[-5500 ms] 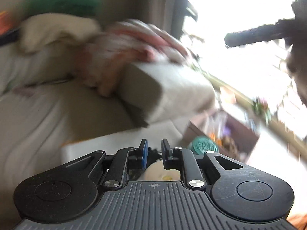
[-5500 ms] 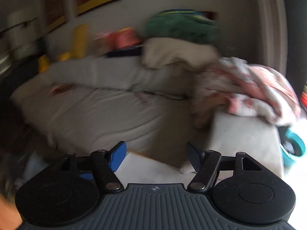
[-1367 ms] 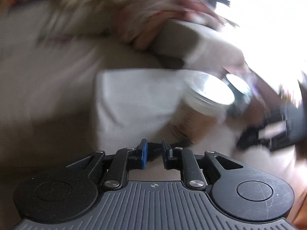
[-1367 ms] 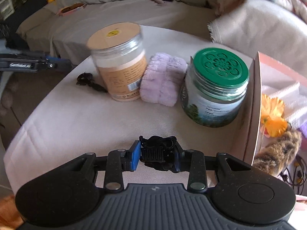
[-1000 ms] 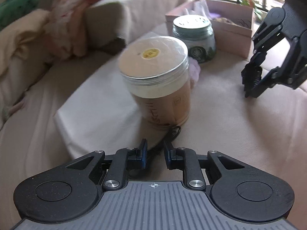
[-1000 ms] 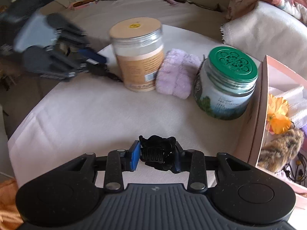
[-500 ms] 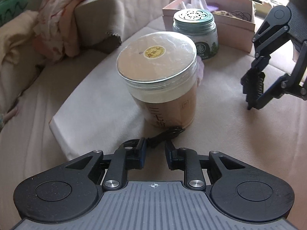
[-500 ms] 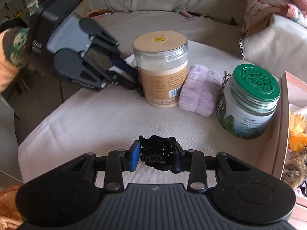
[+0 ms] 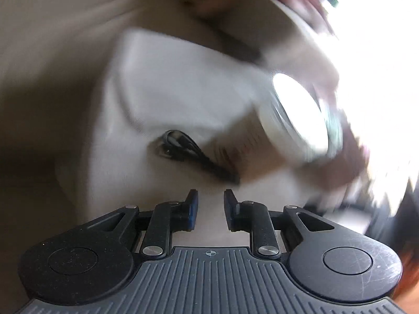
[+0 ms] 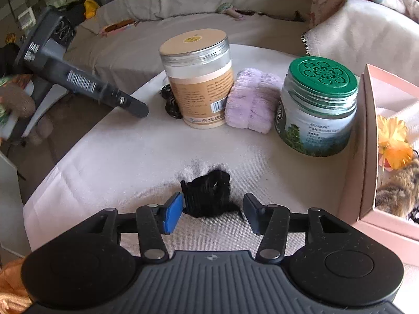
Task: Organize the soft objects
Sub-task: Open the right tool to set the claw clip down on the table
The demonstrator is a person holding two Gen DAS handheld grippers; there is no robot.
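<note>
Fingers [image 10: 172, 216] parted around black scrunchie [image 10: 207, 193]; labels illegible.

Both grippers are black with ribbed grey bases, silver pivot screws, and blue-padded fingers [image 10: 172, 216].

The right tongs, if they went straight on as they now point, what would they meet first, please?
The right tongs stand open; the black hair tie on the white cloth comes first, though depth is unclear.
</note>
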